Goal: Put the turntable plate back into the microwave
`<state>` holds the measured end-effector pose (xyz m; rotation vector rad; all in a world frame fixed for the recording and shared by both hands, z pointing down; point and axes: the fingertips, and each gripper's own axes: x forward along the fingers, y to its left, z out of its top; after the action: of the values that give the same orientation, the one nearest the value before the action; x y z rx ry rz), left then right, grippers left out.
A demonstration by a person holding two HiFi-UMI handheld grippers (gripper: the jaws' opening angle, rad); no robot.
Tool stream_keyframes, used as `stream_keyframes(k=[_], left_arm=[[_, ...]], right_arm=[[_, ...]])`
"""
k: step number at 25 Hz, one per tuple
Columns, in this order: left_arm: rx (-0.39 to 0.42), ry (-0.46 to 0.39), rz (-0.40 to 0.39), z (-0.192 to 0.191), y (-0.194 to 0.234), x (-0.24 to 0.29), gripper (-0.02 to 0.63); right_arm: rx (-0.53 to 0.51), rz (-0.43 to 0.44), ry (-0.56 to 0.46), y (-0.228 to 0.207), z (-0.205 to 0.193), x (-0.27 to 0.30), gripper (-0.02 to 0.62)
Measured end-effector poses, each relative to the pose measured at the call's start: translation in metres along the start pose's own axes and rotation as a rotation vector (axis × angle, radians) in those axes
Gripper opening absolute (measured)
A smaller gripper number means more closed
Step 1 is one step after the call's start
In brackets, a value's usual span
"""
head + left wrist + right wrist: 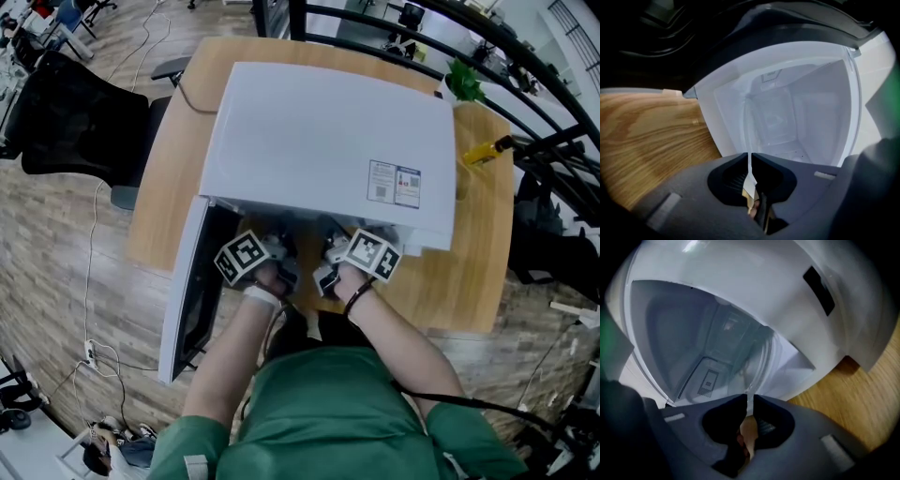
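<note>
A white microwave [319, 141] stands on a wooden table [173, 178] with its door [187, 291] swung open to the left. Both grippers are at the mouth of its cavity, the left gripper [279, 255] beside the right gripper [328, 258]. The clear glass turntable plate [749, 136] shows edge-on as a thin line running from the left gripper [750, 157] into the white cavity [820, 117]. In the right gripper view the plate's curved rim [758, 367] likewise runs from the right gripper [750, 400] into the microwave [754, 282]. Both pairs of jaws are pinched on the rim.
A black office chair [80, 117] stands left of the table. A yellow object [487, 150] and a green plant [464, 84] sit at the table's far right corner. Black railing bars [525, 56] run behind. The open door juts past the table's front edge.
</note>
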<state>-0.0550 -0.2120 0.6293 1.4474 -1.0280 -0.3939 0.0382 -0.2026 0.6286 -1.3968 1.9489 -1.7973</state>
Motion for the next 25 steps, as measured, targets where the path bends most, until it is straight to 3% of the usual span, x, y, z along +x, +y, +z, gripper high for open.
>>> stream_keyframes(k=[9,15,18,21,25], left_arm=[[-0.022,0.046,-0.04,-0.021,-0.01,-0.005,0.026],[-0.007,0.092,-0.027,-0.045,-0.004,-0.022,0.026],[0.086,0.136,-0.012,-0.063,-0.007,-0.035,0.026],[0.233,0.172,0.023,-0.076,-0.008,-0.051,0.025],[0.355,0.162,0.057,-0.072,-0.019,-0.075,0.025]], right_arm=[[0.008,0.035,0.014,0.004,-0.008,-0.008,0.046],[-0.041,0.068,0.066,0.01,-0.026,-0.019,0.044],[-0.129,0.074,0.102,0.015,-0.033,-0.03,0.035],[-0.291,0.076,0.131,0.025,-0.039,-0.043,0.034],[-0.478,0.065,0.143,0.042,-0.039,-0.067,0.033]])
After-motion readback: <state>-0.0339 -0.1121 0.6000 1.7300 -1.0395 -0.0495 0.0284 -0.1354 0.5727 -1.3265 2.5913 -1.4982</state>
